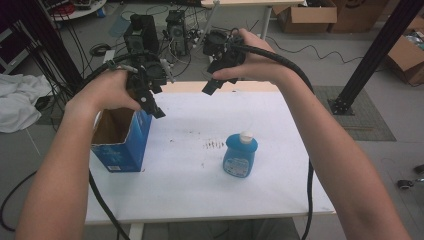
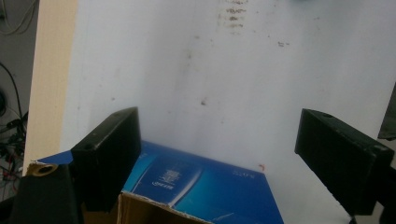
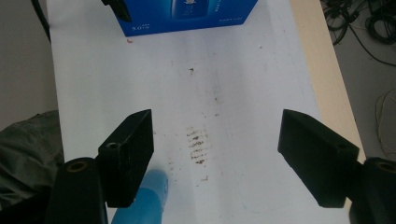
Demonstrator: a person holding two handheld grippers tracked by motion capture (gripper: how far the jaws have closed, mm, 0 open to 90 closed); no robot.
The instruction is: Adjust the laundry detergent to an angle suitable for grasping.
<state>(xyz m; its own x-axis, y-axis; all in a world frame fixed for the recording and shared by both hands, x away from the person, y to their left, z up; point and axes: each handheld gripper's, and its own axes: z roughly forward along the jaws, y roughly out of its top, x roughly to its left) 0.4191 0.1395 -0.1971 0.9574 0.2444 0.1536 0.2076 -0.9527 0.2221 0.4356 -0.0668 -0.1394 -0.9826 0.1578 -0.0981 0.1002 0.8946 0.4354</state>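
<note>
A blue bottle (image 1: 240,155) with a white cap stands on the white table (image 1: 280,165), right of centre toward the near edge. An open blue box (image 1: 122,140) sits at the left edge. The left gripper (image 1: 151,103) hangs over the box, jaws spread on nothing. The right gripper (image 1: 212,82) hovers above the far edge, jaws likewise apart and empty. Brown stains (image 1: 215,145) mark the tabletop between box and bottle.

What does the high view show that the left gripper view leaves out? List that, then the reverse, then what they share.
High view: the right tongs, open and raised off the table, and an upright blue bottle. Left gripper view: the left tongs close up, jaws wide apart, nothing between them. Shared: the blue box, the white table and its brown stains.
</note>
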